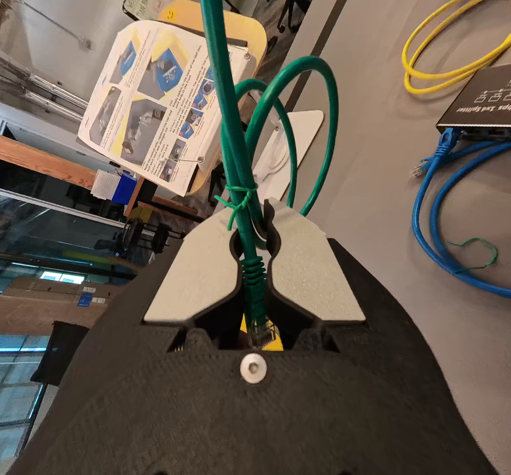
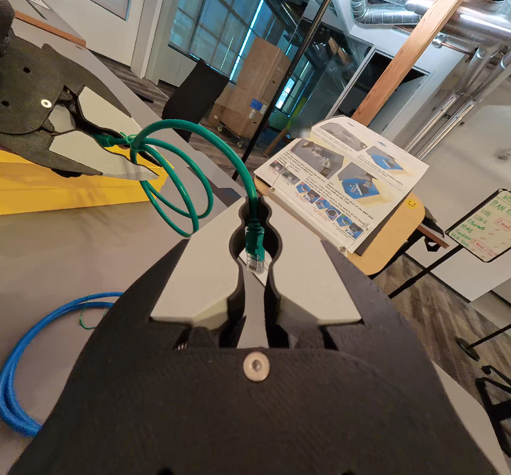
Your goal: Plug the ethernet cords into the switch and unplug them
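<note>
Office-lab: whiteboard (image 2: 486, 224), ceiling ducts (image 2: 392, 0), stacked boxes (image 2: 249, 88).

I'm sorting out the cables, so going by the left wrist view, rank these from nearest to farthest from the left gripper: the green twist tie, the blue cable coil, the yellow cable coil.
From the left gripper:
1. Green twist tie, wrapped around the green cable just beyond the fingertips.
2. Blue cable coil, on the table to the right.
3. Yellow cable coil, upper right, past the black switch.
</note>
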Demonstrator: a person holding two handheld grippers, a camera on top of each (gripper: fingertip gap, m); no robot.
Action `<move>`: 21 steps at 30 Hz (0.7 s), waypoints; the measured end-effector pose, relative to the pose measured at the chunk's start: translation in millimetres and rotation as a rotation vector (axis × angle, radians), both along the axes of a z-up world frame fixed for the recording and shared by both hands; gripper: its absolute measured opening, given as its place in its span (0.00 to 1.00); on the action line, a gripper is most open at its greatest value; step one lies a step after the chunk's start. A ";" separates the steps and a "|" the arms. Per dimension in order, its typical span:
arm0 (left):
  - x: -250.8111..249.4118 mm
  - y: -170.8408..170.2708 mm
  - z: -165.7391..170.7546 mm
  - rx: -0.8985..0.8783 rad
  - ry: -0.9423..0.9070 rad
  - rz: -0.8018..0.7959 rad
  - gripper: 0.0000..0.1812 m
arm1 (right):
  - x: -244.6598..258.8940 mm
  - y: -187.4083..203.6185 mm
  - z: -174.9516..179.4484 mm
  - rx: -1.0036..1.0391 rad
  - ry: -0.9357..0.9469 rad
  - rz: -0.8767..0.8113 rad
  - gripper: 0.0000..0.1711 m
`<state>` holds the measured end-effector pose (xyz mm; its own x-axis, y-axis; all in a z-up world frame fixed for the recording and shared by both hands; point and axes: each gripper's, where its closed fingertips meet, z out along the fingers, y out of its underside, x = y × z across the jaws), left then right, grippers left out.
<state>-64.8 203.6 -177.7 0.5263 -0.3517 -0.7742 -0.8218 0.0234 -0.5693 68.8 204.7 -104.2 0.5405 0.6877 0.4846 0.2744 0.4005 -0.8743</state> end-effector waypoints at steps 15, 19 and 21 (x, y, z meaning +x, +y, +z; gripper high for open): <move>0.0 -27.1 -106.7 -0.473 0.473 0.045 0.04 | -20.1 -5.3 -32.1 0.290 -0.362 -0.109 0.02; -0.3 -22.6 -92.0 -0.453 0.326 0.013 0.12 | -16.7 4.6 -43.8 0.204 -0.362 -0.095 0.01; 0.3 -20.4 -76.0 -0.431 0.224 -0.002 0.15 | -14.8 11.1 -50.7 0.156 -0.353 -0.099 0.01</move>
